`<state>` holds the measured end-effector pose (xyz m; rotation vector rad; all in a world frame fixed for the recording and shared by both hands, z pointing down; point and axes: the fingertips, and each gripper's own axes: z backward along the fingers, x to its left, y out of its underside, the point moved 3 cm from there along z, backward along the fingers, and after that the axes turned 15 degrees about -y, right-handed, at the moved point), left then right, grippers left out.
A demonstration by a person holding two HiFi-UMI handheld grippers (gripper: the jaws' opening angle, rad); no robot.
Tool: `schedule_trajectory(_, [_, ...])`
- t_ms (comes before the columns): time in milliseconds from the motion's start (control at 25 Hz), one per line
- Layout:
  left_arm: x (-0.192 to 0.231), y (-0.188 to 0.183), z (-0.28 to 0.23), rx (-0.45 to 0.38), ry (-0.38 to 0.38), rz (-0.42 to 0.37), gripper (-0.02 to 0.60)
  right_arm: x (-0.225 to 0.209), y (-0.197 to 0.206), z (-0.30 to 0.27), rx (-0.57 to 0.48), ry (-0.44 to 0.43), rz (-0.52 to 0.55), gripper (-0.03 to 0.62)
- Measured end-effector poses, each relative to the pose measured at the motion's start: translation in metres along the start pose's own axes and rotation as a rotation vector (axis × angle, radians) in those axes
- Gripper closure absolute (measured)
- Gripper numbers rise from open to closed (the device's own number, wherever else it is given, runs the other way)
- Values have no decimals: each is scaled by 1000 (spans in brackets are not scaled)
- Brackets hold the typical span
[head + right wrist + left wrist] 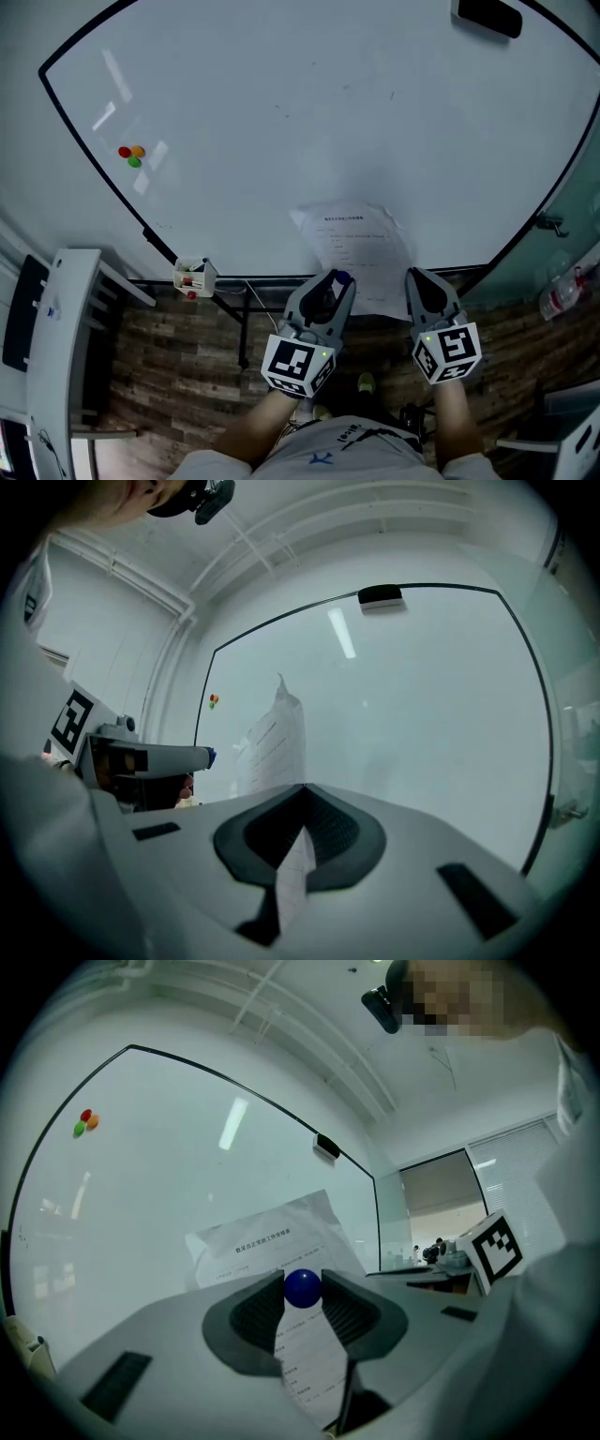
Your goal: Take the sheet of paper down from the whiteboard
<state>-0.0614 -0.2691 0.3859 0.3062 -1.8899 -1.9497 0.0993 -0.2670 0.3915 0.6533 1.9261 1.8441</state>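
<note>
Head view looked steeply down a wide white whiteboard with a thin black frame [281, 94]. At its left sat a cluster of three small round magnets, red, orange and green [131, 155], well apart from everything else. Further right, the left gripper [336, 278] pointed at the board's lower edge. In the left gripper view its dark ribbed fingers [258, 1312] were pinched on a small, glossy blue ball magnet [302, 1288], held right at their tips. Just beside it to the right was the white printed sheet of paper [354, 246], standing in front of the lower part of the board, wrinkled and bowed across its upper half. Whether any part of it touched the board could not be told. The right gripper [422, 277] had its fingers pressed together on the sheet's lower right margin, and the right gripper view showed the thin edge running down between the pads. The sheet looked very light, limp and easy to crease or tear. A pinch on the blank margin near a corner seemed the sound hold, though a single grip would probably let the free end flop. The smooth round magnet looked liable to slip out of a tip grip.
</note>
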Motion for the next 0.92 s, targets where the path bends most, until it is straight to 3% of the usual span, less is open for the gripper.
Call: schedule_trajectory(920, [-7, -4, -2, -33, -17, -17, 448, -2, 1, 3, -31, -34, -3, 580])
